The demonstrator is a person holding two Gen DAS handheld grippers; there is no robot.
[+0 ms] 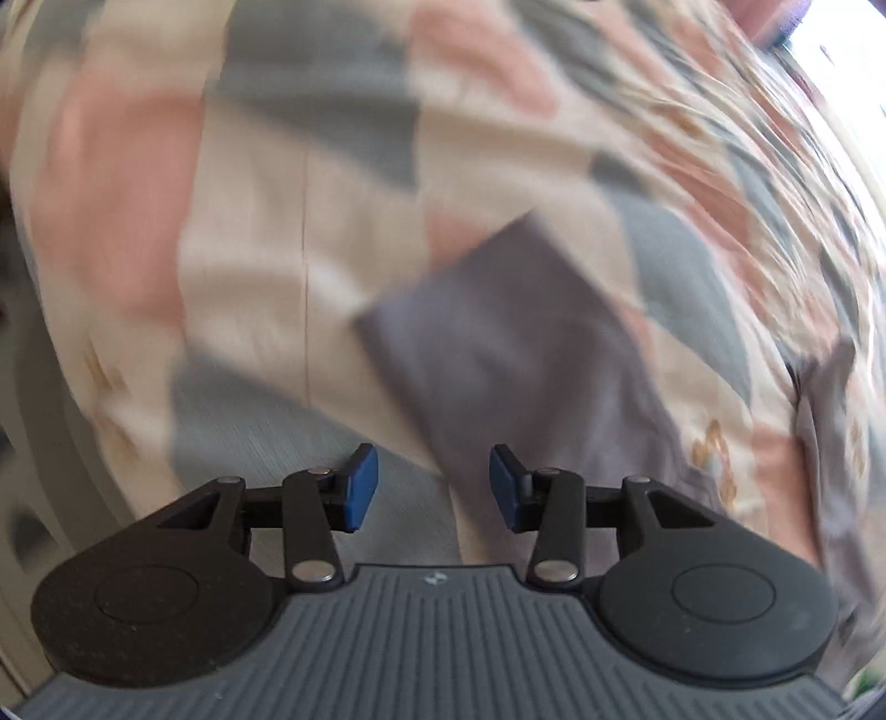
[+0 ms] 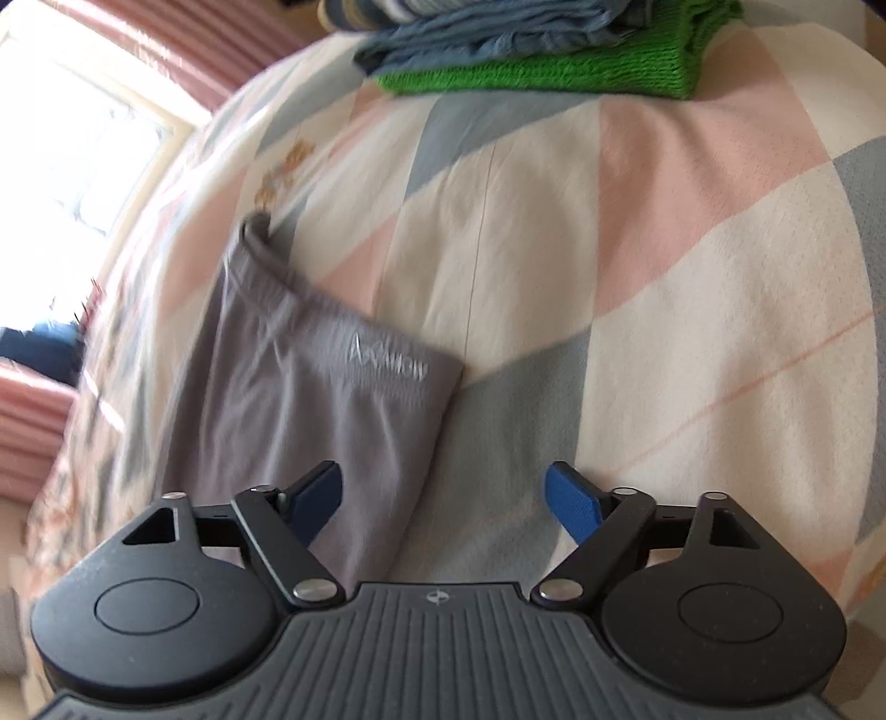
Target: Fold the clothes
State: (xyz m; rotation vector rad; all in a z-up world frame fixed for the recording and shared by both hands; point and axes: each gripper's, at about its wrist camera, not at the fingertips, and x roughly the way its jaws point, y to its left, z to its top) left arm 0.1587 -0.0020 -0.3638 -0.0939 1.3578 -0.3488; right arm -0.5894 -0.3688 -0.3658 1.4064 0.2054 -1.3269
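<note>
Grey garment (image 1: 531, 354): lying flat on the patchwork bedspread (image 1: 249, 232), ahead of and slightly right of the left gripper (image 1: 433, 487) in the left wrist view. Frame is heavily motion-blurred, so fabric detail is unreadable. One corner of the garment points up and away from the camera; its near part runs down toward the right blue pad (image 1: 505, 486). Left gripper is released, jaws spread with a clear gap, nothing between them. Left pad sits over a grey-blue patch of the bedspread, right pad over the garment edge; contact can't be judged through the blur. More grey cloth shows at the far right edge, too smeared to tell whether it's the same piece.

Right wrist view: same grey garment (image 2: 310, 399) on the bedspread (image 2: 664, 249), left of centre, with white lettering (image 2: 387, 360) near its right corner and a rolled hem or waistband running up along its upper edge. Right gripper (image 2: 443, 501) is released too, jaws wide, empty. Its left pad is over the garment's lower part, right pad over bare bedspread. At the far top: a stack of folded clothes, blue denim-like fabric (image 2: 498, 33) on a green knit (image 2: 554, 72), well apart from the grey garment. Pink curtain (image 2: 166, 61) and bright window (image 2: 83, 149) at upper left.
</note>
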